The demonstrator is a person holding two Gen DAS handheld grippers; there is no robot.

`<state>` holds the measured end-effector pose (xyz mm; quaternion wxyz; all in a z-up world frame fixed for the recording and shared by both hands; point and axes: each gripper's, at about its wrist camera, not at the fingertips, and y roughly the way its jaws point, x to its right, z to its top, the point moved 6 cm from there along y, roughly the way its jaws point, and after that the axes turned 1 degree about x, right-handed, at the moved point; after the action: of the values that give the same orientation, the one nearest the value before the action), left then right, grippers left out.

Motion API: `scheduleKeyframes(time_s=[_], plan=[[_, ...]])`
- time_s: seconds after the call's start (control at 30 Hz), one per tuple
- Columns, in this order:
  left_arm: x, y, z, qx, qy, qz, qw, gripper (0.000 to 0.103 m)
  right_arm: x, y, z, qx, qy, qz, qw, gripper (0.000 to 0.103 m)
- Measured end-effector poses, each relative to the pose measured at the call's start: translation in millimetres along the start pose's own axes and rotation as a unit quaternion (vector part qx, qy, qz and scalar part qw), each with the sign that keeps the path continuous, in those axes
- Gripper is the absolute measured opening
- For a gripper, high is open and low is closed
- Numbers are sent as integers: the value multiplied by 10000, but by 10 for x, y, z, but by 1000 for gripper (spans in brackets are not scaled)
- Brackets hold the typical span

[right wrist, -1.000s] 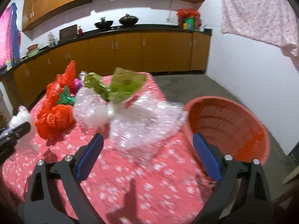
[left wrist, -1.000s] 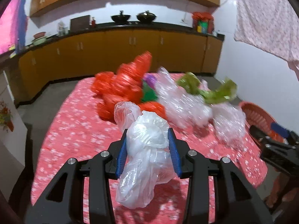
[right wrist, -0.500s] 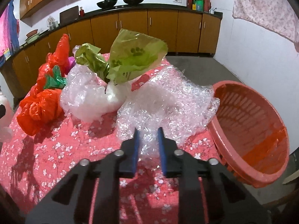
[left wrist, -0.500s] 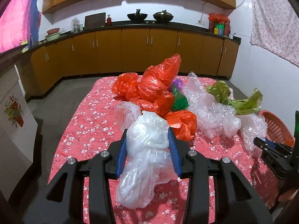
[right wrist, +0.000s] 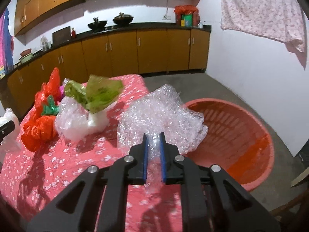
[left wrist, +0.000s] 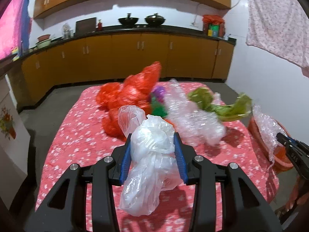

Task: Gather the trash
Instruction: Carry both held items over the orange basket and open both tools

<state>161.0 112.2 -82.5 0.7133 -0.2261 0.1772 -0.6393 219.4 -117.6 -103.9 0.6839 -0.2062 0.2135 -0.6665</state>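
Left fingers (left wrist: 153, 150) clamped on a white plastic bag (left wrist: 150, 166), right fingers (right wrist: 154, 147) closing on bubble wrap (right wrist: 162, 114), red basket (right wrist: 241, 135) at three o'clock beside the worktop (right wrist: 67, 166).

both wrist views looked forward and down, close over the red floral-clothed table (left wrist: 81, 135), toward the wooden kitchen cabinets (right wrist: 123, 54). both shared the crumpled orange plastic bags (left wrist: 133, 92) (right wrist: 38, 129).
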Motion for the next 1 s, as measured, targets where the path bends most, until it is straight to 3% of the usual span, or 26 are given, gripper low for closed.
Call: scheduleKeyframes(time_s=[0.43,0.77,1.0], plan=[[1214,75,188,85,601,-1010,9930,42,1024,-213,84,165,214,-749,9968,12],[2297,252,228,50,1162,-1922,9744,41,1374,-261,152,234,221,-852,9958,12],[2728,475,210,-95,1390,-2311,9629,41,1533,-152,132,162,263,-835,9960,12]])
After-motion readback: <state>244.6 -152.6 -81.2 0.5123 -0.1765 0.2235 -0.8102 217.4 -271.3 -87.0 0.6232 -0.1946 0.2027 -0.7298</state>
